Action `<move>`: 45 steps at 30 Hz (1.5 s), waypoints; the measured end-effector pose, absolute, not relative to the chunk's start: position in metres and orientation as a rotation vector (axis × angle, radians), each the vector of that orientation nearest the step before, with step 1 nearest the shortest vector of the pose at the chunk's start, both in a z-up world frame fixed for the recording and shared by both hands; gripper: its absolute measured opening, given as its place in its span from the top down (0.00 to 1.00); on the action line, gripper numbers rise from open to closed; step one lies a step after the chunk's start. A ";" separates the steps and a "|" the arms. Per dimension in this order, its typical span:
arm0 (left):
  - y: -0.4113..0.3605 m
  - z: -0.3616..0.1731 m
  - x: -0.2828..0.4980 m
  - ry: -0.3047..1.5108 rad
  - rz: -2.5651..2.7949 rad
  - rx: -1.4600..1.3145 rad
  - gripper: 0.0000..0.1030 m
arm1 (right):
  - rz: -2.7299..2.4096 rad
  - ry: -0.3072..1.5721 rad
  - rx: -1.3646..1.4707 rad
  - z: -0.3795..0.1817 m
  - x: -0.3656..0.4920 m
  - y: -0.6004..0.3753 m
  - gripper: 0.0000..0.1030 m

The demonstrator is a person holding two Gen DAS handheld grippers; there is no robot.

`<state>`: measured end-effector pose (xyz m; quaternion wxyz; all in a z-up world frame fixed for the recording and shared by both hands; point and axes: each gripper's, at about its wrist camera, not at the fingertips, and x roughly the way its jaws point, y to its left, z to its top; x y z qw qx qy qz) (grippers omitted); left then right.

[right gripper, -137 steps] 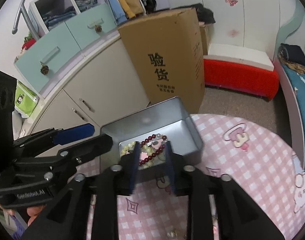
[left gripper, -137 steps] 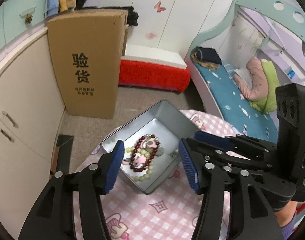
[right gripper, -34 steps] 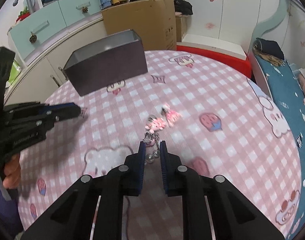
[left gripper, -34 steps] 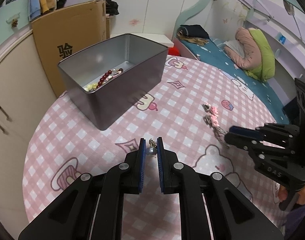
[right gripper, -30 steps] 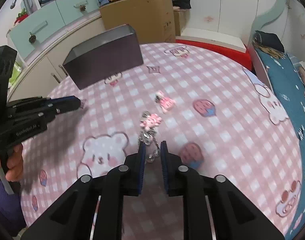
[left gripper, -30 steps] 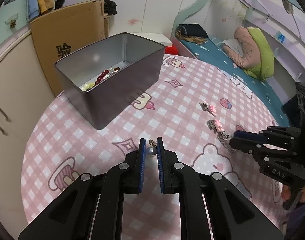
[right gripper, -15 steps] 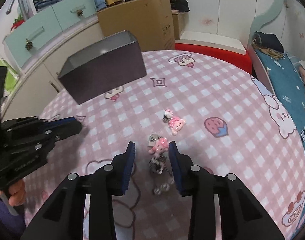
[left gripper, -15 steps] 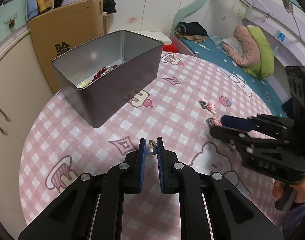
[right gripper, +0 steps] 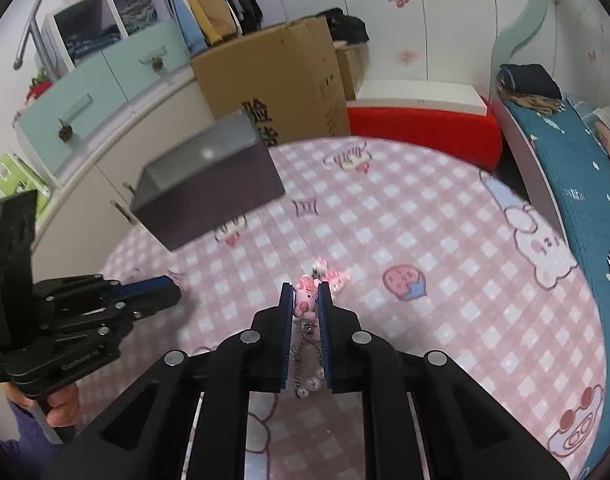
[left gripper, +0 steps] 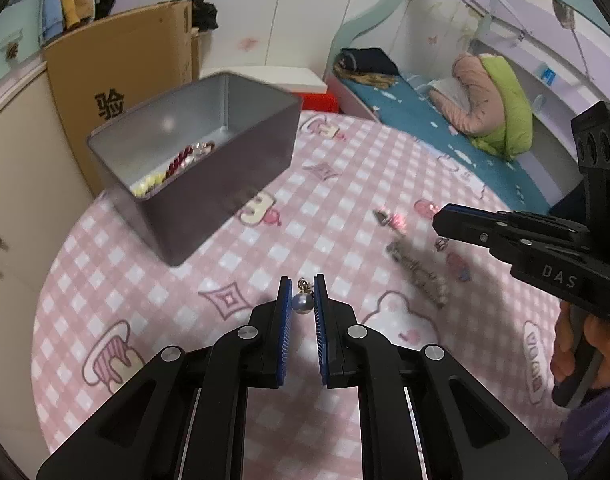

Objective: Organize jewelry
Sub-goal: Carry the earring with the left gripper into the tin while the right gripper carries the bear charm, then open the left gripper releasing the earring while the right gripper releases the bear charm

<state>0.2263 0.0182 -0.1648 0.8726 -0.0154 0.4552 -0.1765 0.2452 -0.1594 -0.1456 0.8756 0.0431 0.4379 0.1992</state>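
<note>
My left gripper (left gripper: 303,300) is shut on a grey pearl charm (left gripper: 302,303) with a small gold clasp, above the pink checked tablecloth (left gripper: 153,280). My right gripper (right gripper: 305,304) is shut on a pink figure charm (right gripper: 305,299) whose chain with pearls (right gripper: 307,364) hangs between the fingers. The chain also shows in the left wrist view (left gripper: 417,270), blurred. A second pink charm (right gripper: 332,276) lies on the cloth just past my right fingertips. The grey metal tin (left gripper: 225,172) stands at the table's far left with red and pale bead bracelets (left gripper: 173,168) inside.
A tall cardboard box (right gripper: 273,80) stands behind the tin, beside cream cabinets (right gripper: 105,148). A red-and-white bench (right gripper: 421,120) and a bed (right gripper: 577,184) lie beyond the round table's far and right edges.
My right gripper has shut on the pink figure charm, having stood open around it half a second ago, and the chain now hangs from it. My left gripper still holds the pearl charm.
</note>
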 end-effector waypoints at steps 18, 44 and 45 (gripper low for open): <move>0.047 -0.084 0.292 0.897 -0.376 -0.068 0.89 | 0.507 0.790 0.083 -0.071 0.291 -0.106 0.88; 0.094 -0.130 0.338 1.010 -0.237 -0.100 0.87 | 0.510 0.941 0.035 -0.130 0.363 -0.022 0.88; 0.095 -0.130 0.338 1.011 -0.235 -0.103 0.87 | 0.510 0.941 0.033 -0.129 0.362 -0.021 0.88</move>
